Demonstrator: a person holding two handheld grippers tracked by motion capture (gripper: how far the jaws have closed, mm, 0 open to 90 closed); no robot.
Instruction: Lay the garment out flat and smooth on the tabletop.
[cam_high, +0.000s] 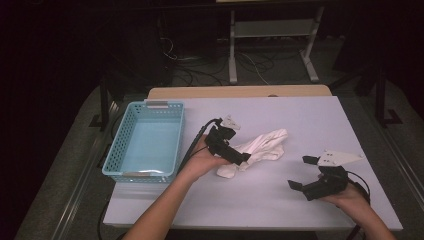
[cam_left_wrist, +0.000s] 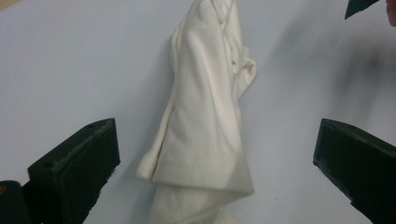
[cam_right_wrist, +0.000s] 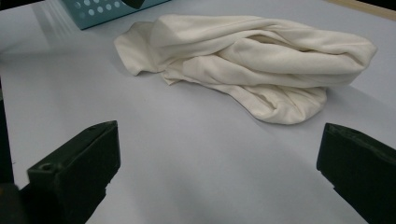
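A crumpled white cloth (cam_high: 260, 147) lies near the middle of the pale bench (cam_high: 300, 115), to the right of a light blue basket (cam_high: 172, 145) that sits at the bench's left side. The left claw (cam_high: 239, 159) hangs over the near end of the cloth. In the left gripper view its jaws stand wide apart, one on each side of the cloth (cam_left_wrist: 205, 126), and they do not press on the fabric. The right claw (cam_high: 301, 173) is held low over the bare bench, well apart from the cloth and to its right. Its jaws are also spread wide and hold nothing. In the right gripper view the cloth (cam_right_wrist: 252, 60) lies bunched in folds ahead of the jaws, with a corner of the basket (cam_right_wrist: 100, 10) behind it.
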